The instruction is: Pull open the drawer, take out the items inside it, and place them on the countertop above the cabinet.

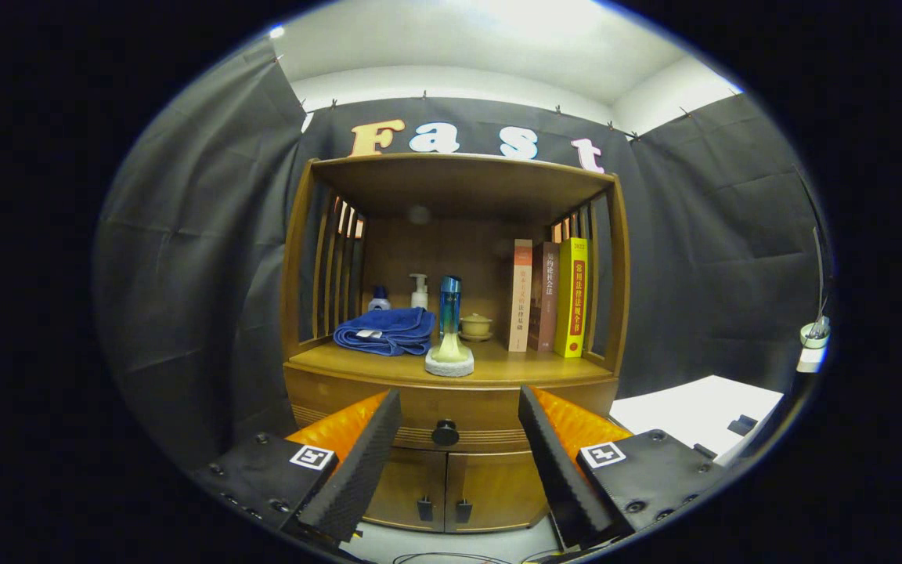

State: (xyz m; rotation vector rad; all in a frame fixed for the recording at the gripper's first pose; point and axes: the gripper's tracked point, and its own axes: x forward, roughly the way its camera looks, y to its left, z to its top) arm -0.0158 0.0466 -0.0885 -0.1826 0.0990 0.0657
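Note:
A wooden cabinet stands straight ahead with its drawer shut. The drawer's round black knob sits level with my fingertips, in the gap between them but well beyond. My gripper is open, with nothing between its two black ribbed fingers. The countertop above the drawer carries a folded blue towel, a blue-green bottle on a white round pad, a small lidded cup and three upright books. What lies inside the drawer is hidden.
Two small bottles stand behind the towel at the back of the shelf. Below the drawer are two cabinet doors with dark handles. A white surface lies to the right of the cabinet. Slatted sides and a top board enclose the countertop.

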